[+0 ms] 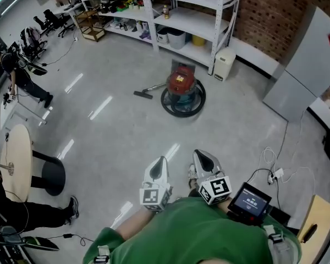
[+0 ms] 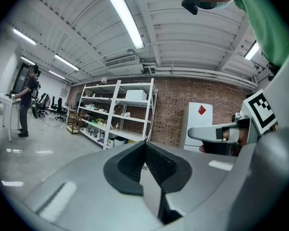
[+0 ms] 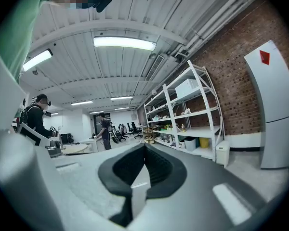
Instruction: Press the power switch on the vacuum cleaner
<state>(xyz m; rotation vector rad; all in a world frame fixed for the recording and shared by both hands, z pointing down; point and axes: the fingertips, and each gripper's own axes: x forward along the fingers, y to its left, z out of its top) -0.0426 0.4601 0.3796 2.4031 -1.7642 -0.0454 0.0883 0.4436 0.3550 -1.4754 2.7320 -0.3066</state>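
Red vacuum cleaner (image 1: 181, 84) is standing upright by the shelving rack (image 1: 152, 16), floor nozzle (image 1: 143, 94) trailing left, well apart from left gripper (image 1: 160, 161) and right gripper (image 1: 201, 156), both sitting with jaws pressed together, empty.

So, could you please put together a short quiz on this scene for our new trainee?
1. True or false: the left hand-held gripper is well apart from the red vacuum cleaner and does not touch it.
2. In the head view, what stands just beyond the vacuum cleaner? A) a glass door B) white shelving C) a sofa
3. Fill in: the jaws of the right hand-held gripper are ____, with nothing between them.
Key: 1 true; 2 B; 3 shut.
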